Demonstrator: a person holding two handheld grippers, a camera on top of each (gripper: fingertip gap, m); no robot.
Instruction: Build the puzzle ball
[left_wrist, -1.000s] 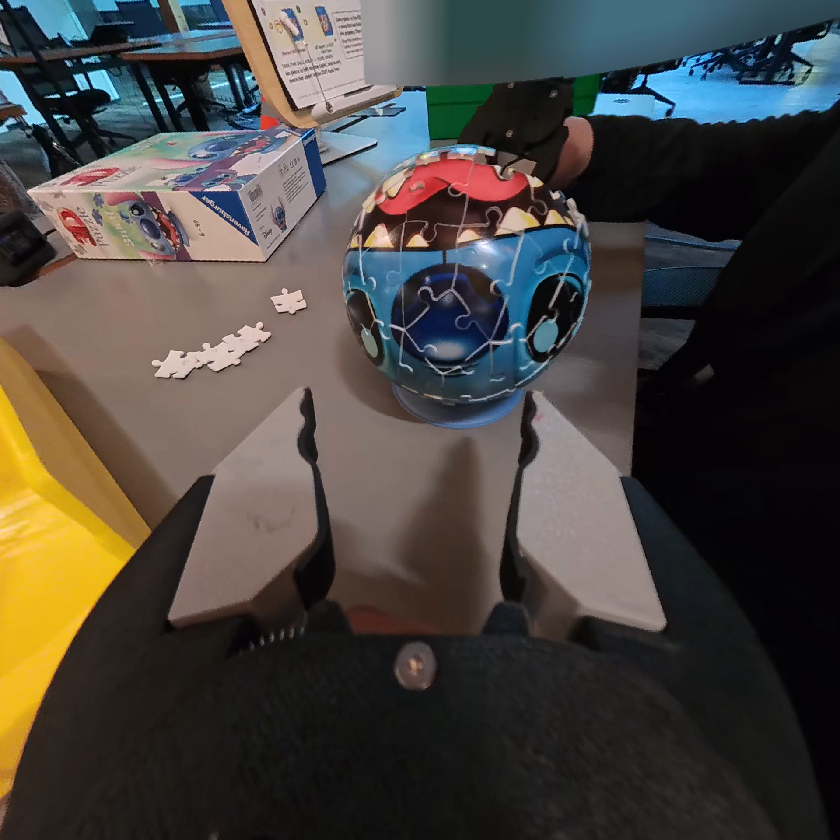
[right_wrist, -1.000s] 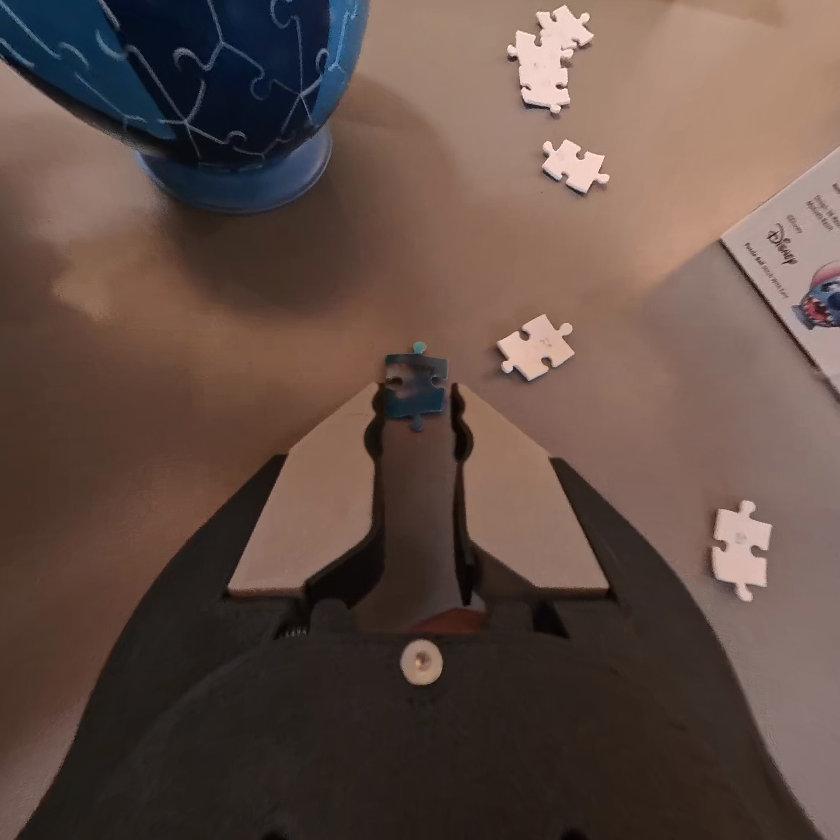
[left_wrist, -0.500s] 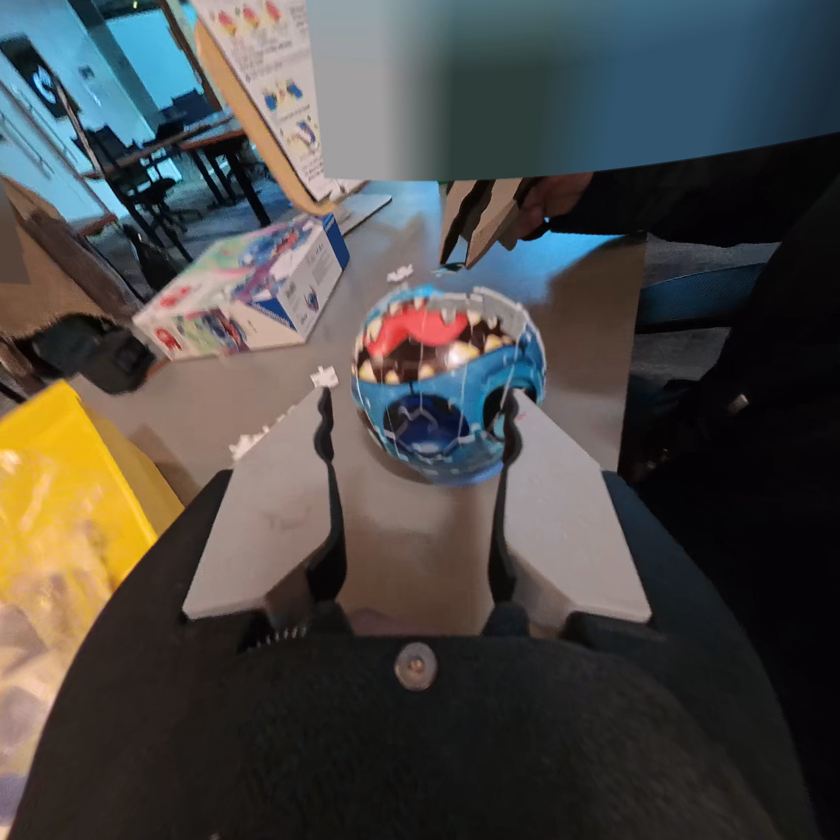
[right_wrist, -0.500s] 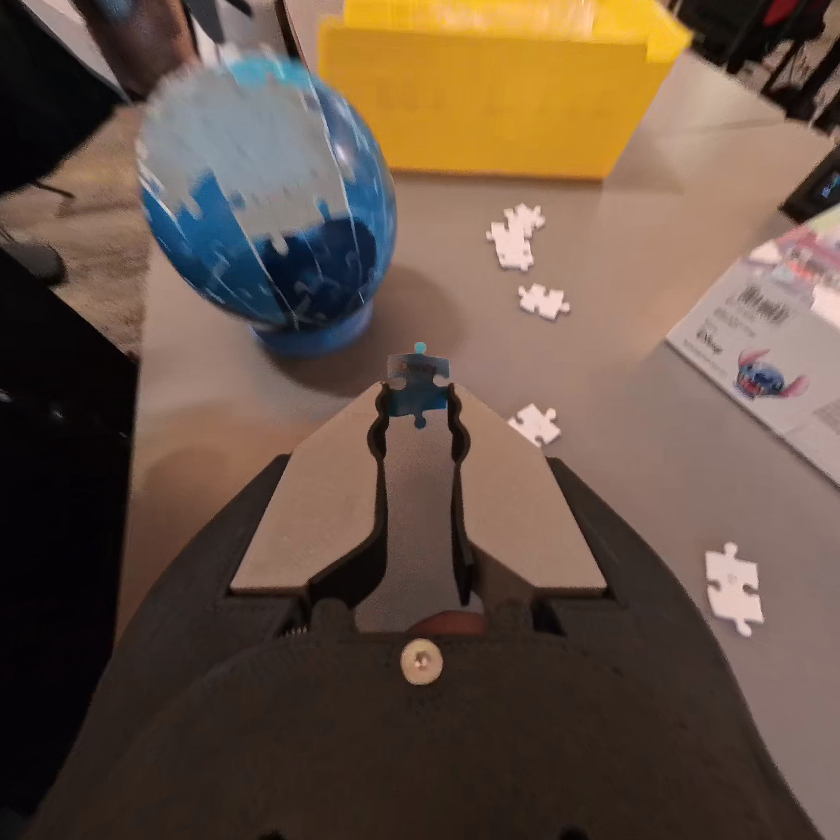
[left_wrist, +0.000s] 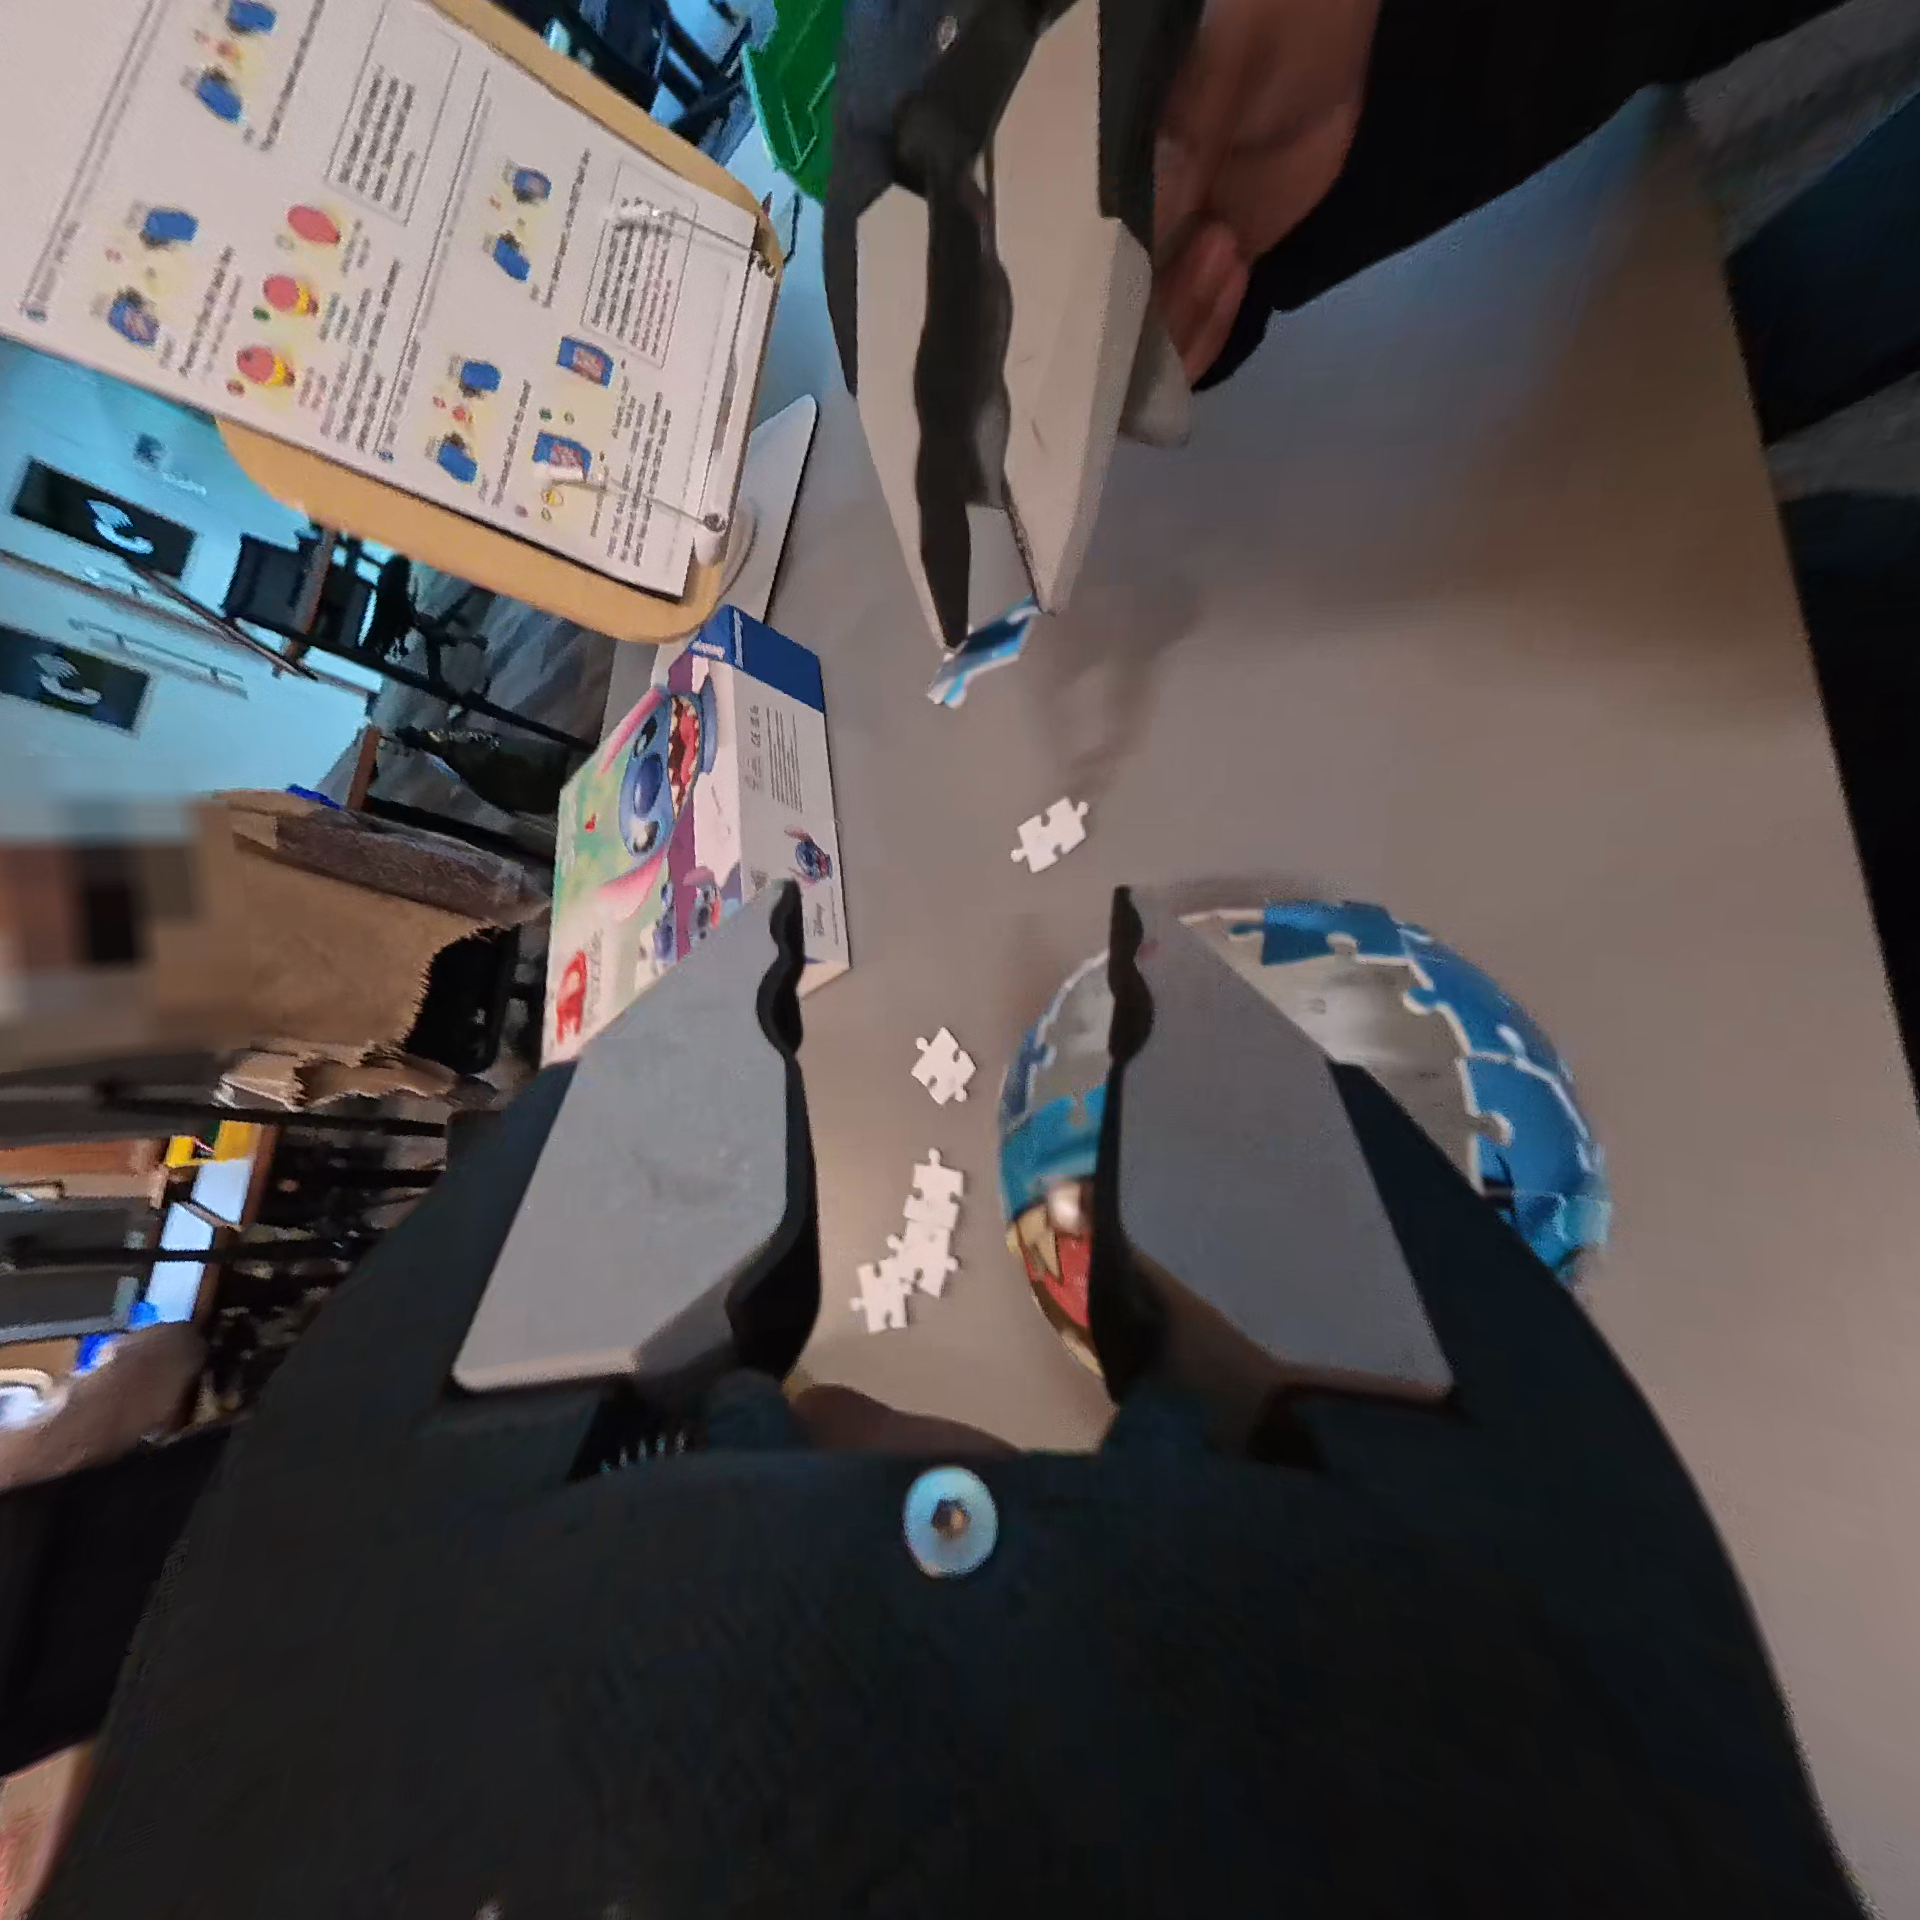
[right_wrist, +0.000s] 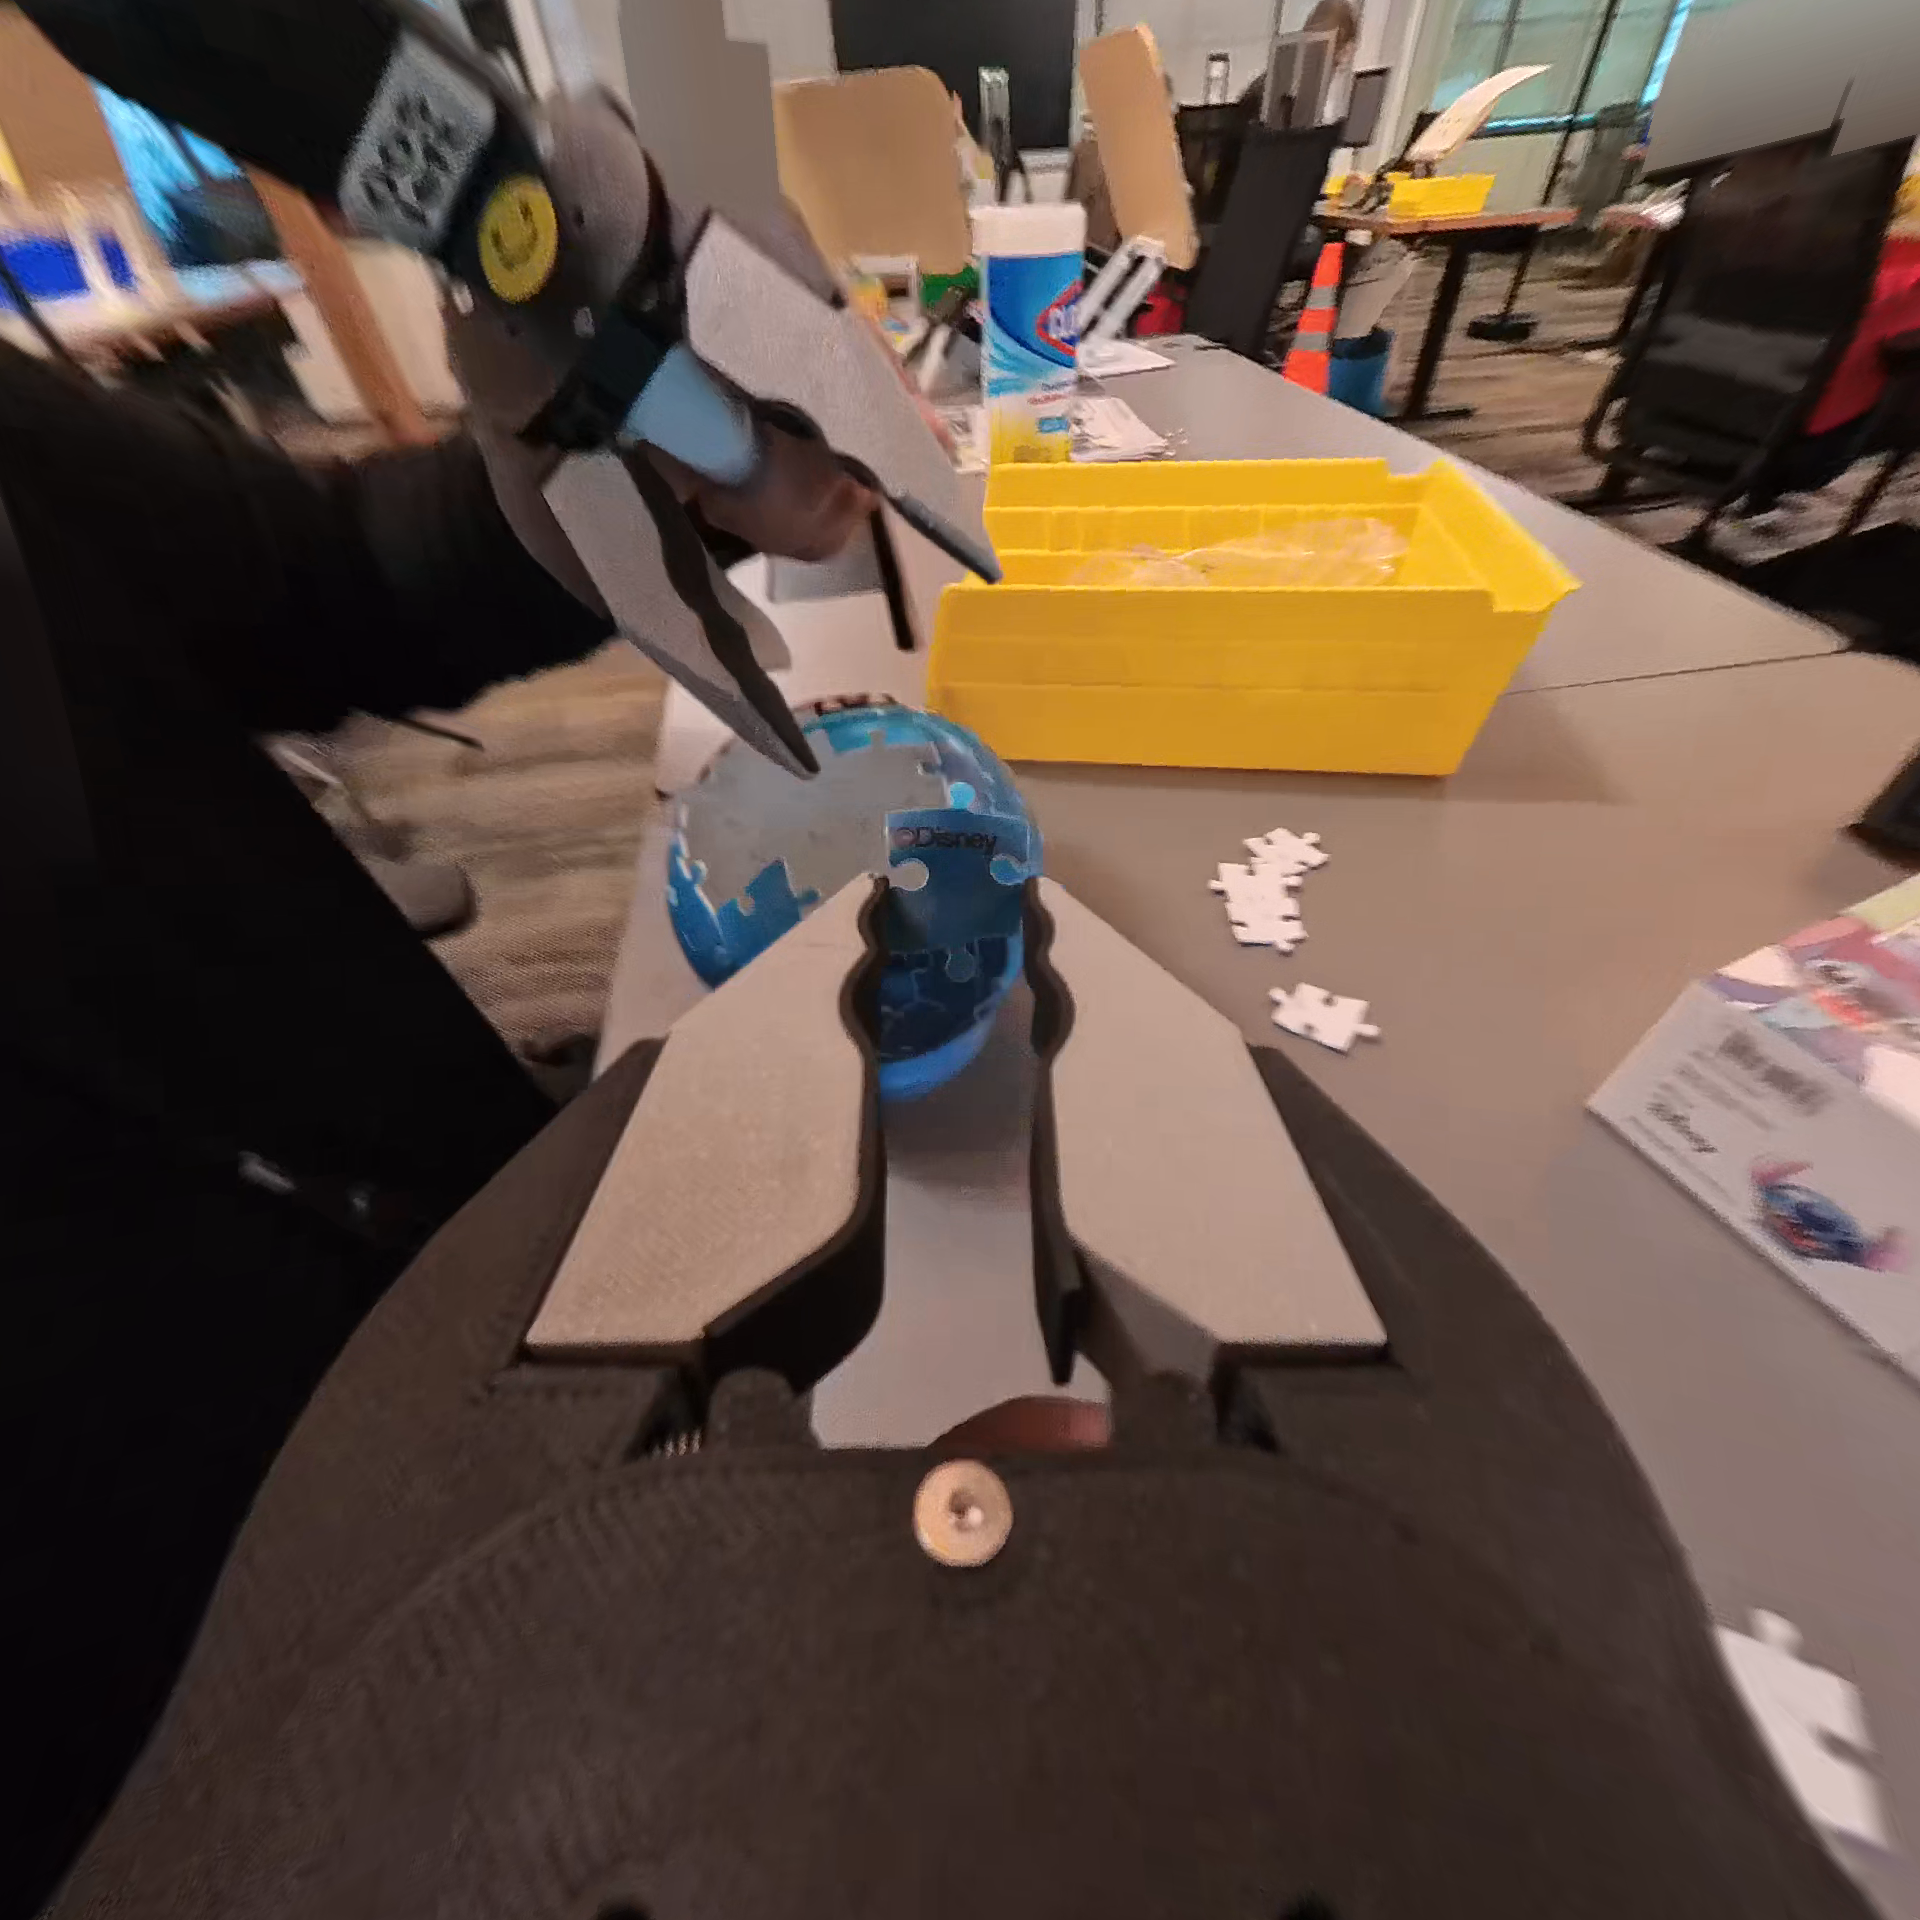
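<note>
The puzzle ball (left_wrist: 1455, 1091), blue with a red mouth, stands on its blue base on the grey table (left_wrist: 1455, 623). A grey unfilled patch shows on its top (right_wrist: 779, 821). My left gripper (left_wrist: 951, 914) is open and empty, held above the ball's left side and looking down; it also shows in the right wrist view (right_wrist: 899, 670), with one fingertip just over the grey patch. My right gripper (right_wrist: 954, 904) is shut on a blue puzzle piece (right_wrist: 961, 862), in the air short of the ball. The left wrist view shows that gripper (left_wrist: 992, 623) and piece (left_wrist: 982, 649) too.
Loose white pieces (left_wrist: 914, 1236) (right_wrist: 1268, 883) lie left of the ball. The puzzle box (left_wrist: 707, 831) (right_wrist: 1766, 1122) lies beyond them. A yellow bin (right_wrist: 1226, 623) stands behind the ball. A clipboard with an instruction sheet (left_wrist: 395, 260) stands at the table's far side. One gripper's finger ends stand about 6 centimeters off the other's.
My left gripper has risen from table height and tipped down over the ball. My right gripper has lifted the blue piece off the table and swung round toward the ball.
</note>
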